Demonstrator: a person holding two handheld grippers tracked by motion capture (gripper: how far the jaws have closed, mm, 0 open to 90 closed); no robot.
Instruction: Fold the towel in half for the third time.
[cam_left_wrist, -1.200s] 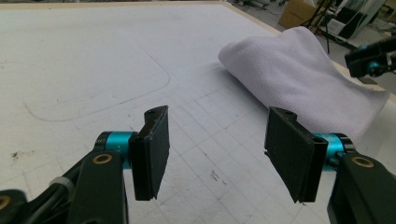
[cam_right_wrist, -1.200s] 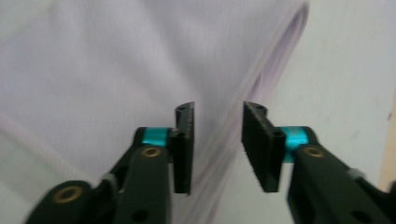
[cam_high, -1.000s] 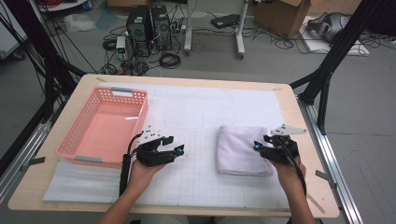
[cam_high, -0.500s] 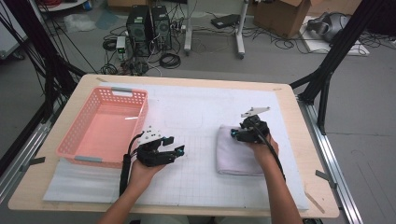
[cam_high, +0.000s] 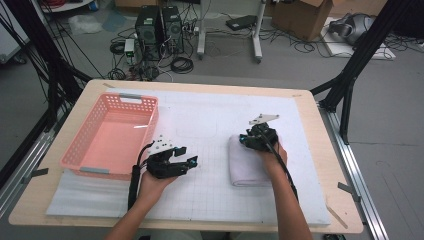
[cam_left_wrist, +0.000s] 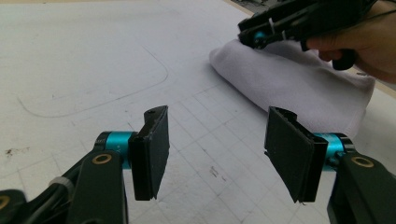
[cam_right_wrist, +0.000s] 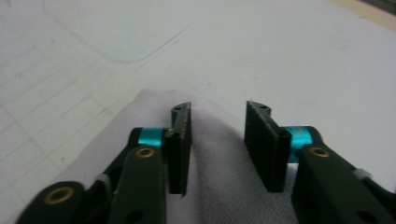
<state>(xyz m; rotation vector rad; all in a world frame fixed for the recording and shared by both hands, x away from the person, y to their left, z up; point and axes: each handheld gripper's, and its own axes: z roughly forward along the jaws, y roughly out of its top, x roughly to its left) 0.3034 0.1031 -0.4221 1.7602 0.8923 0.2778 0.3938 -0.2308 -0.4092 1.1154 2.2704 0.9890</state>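
Claw on the right (cam_high: 248, 138) sits low over the far end of a folded white towel (cam_high: 247, 167). Its two black jaws have just been closing, and there is a gap between them with towel cloth in it. The pads do not press the cloth yet – the gap is plain in the right gripper view (cam_right_wrist: 217, 144). The person's right hand (cam_high: 272, 152) rests on top of the towel behind it.

The left claw (cam_high: 192, 161) is held just over the tabletop (cam_high: 310, 125), well apart from the towel. Its jaws are wide apart and nothing is between them – you can see the white grid mat (cam_left_wrist: 93, 70) right through the gap in the left gripper view (cam_left_wrist: 217, 154). The left hand (cam_high: 152, 182) holds it from below.

The towel lies on the mat, on the right half of the tabletop. A pink basket (cam_high: 82, 150) stands on the left side, just beside the left claw. Past the tabletop there are cables and black boxes (cam_high: 160, 27) on the floor.
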